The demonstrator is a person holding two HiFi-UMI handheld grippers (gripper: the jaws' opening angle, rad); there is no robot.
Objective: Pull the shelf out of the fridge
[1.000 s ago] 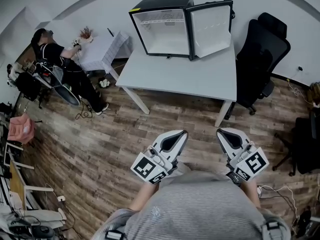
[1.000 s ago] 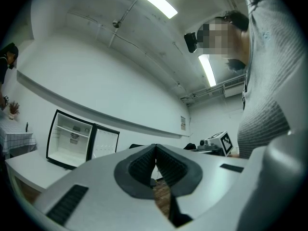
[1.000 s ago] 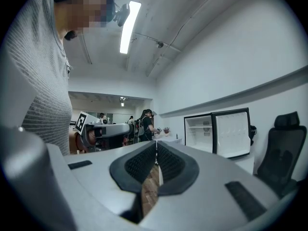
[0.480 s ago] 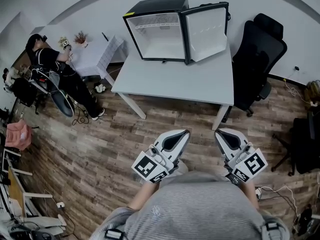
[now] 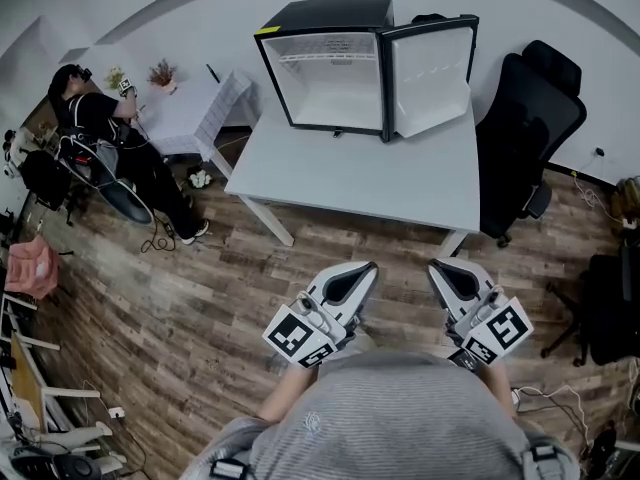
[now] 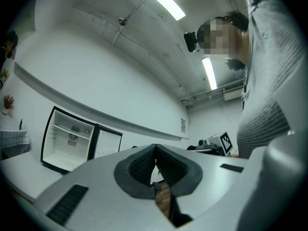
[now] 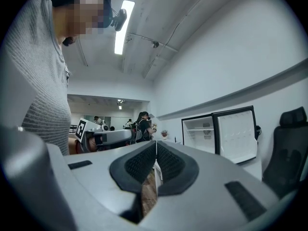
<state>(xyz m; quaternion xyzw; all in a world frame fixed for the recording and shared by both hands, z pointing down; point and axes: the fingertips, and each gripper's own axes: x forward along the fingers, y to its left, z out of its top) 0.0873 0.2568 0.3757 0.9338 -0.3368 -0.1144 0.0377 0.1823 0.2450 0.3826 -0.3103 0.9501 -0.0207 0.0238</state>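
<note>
A small black fridge stands on the far side of a white table, its door swung open to the right. Inside, a white shelf sits high in the white interior; it also shows in the left gripper view as a shelf and in the right gripper view as a shelf. My left gripper and right gripper are held close to my body, well short of the table. Both are shut with nothing between the jaws.
A black office chair stands right of the table. A seated person is at a small white desk at the left. Wood floor lies between me and the table. Cables and clutter line the left and right edges.
The view has shifted slightly, so the fridge and table sit a bit more to the right in the head view. Both grippers have stayed in place, shut.
</note>
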